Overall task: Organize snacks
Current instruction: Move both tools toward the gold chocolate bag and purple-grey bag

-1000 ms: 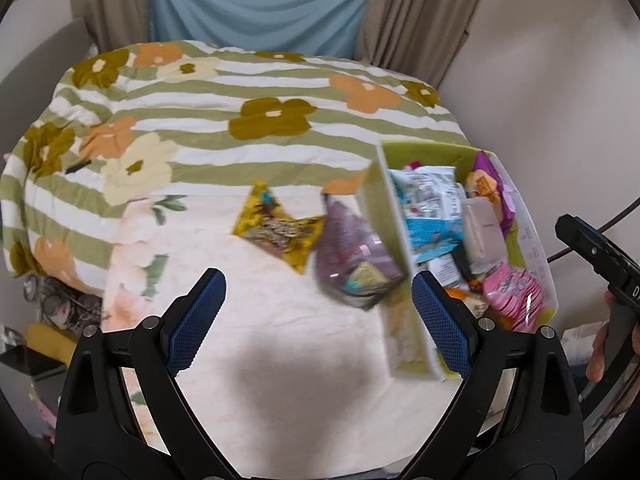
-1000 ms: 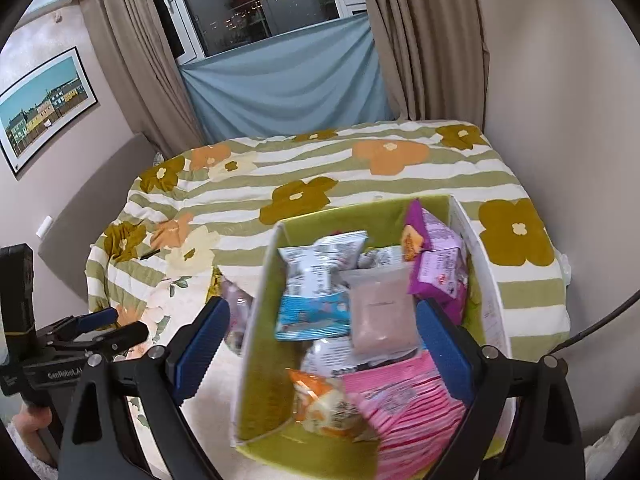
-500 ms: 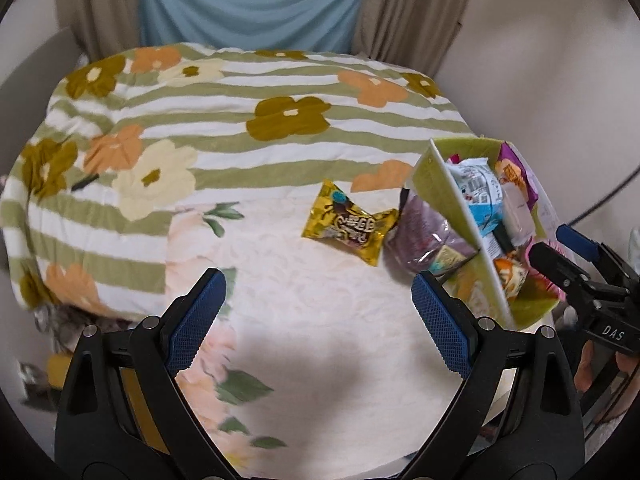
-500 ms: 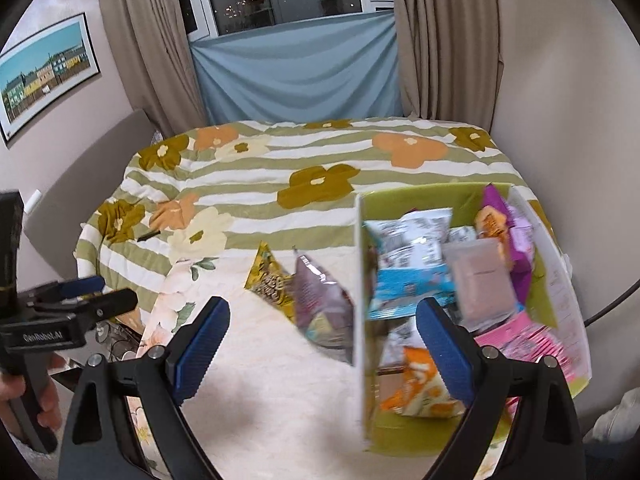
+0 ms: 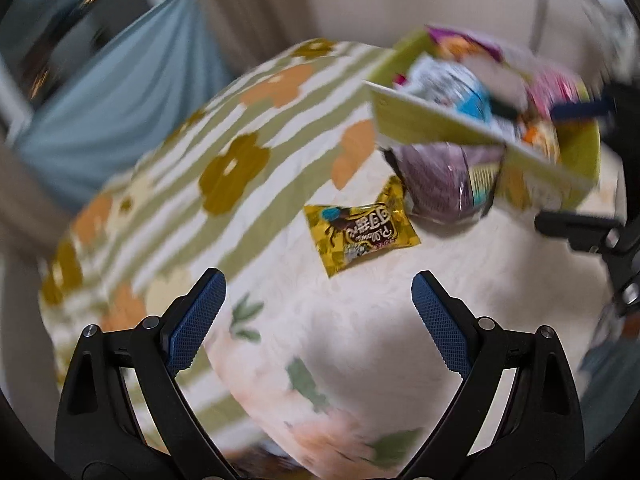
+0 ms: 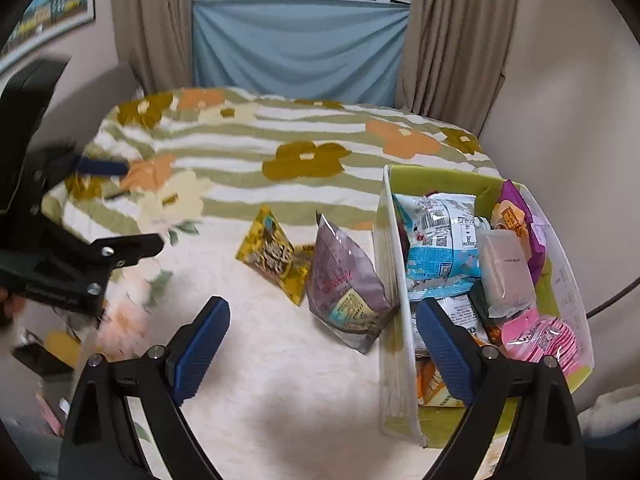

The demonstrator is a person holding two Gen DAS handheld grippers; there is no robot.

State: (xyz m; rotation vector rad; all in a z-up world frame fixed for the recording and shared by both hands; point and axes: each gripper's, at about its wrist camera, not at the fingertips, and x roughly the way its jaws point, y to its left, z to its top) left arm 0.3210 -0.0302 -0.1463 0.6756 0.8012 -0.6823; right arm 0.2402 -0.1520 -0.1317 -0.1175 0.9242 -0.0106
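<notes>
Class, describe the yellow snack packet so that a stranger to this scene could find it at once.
Start at the green box of snacks on the flowered bedspread. A purple pouch leans against the box's outer wall, and the yellow packet lies beside that pouch, farther from the box. It is the only yellow wrapper lying out on the bed.

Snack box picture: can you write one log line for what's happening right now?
left tool: open, empty | right tool: open, empty | yellow packet, purple bag: on blanket beside box | green box: holds several snacks

Probably a home bedroom: floral bedspread (image 6: 280, 148), curtains (image 6: 452, 40), framed picture (image 6: 48, 8)
</notes>
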